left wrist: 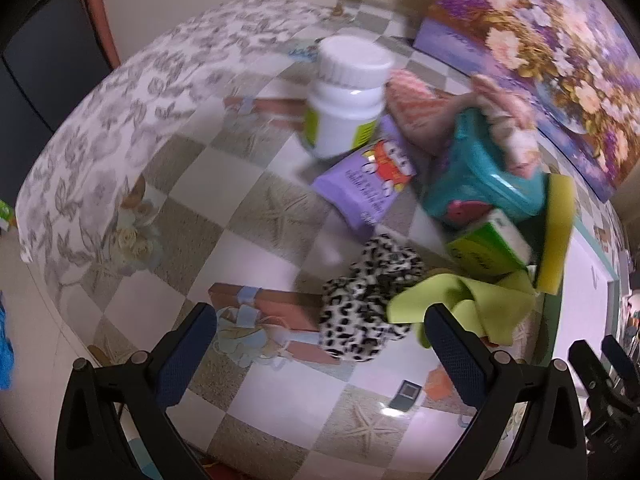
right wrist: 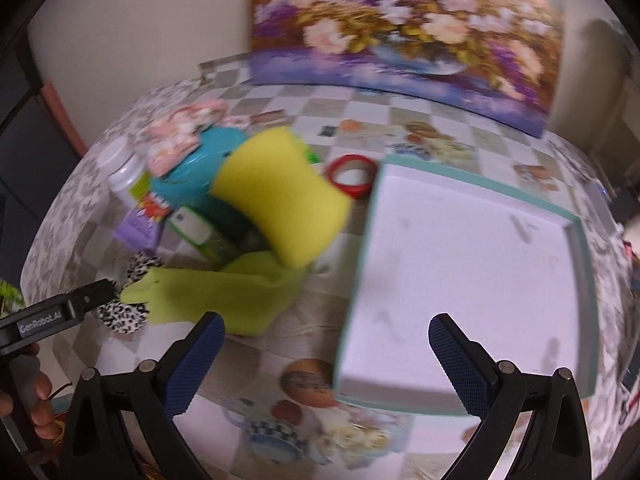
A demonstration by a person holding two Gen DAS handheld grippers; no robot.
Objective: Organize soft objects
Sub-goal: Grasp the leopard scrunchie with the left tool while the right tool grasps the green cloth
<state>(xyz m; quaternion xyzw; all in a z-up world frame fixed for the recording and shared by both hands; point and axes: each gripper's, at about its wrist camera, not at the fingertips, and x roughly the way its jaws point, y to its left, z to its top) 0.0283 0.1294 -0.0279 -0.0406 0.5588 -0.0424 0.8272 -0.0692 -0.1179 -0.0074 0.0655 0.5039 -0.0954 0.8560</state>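
Observation:
A leopard-print scrunchie (left wrist: 366,300) lies on the checked table just ahead of my open, empty left gripper (left wrist: 320,328). A lime-green cloth (left wrist: 460,304) lies beside it, a yellow sponge (left wrist: 556,232) behind. A pink cloth (left wrist: 424,112) lies at the back of the pile. In the right wrist view the sponge (right wrist: 280,196) leans over the cloth (right wrist: 224,292), with the scrunchie (right wrist: 124,312) at the left. My right gripper (right wrist: 326,340) is open and empty, above the table between the cloth and a white tray (right wrist: 460,276).
A white pill bottle (left wrist: 348,96), a purple packet (left wrist: 368,180), a teal container (left wrist: 476,176) and a green box (left wrist: 488,244) crowd the pile. A red tape ring (right wrist: 352,176) lies behind the tray. A flower painting (right wrist: 404,24) leans on the wall.

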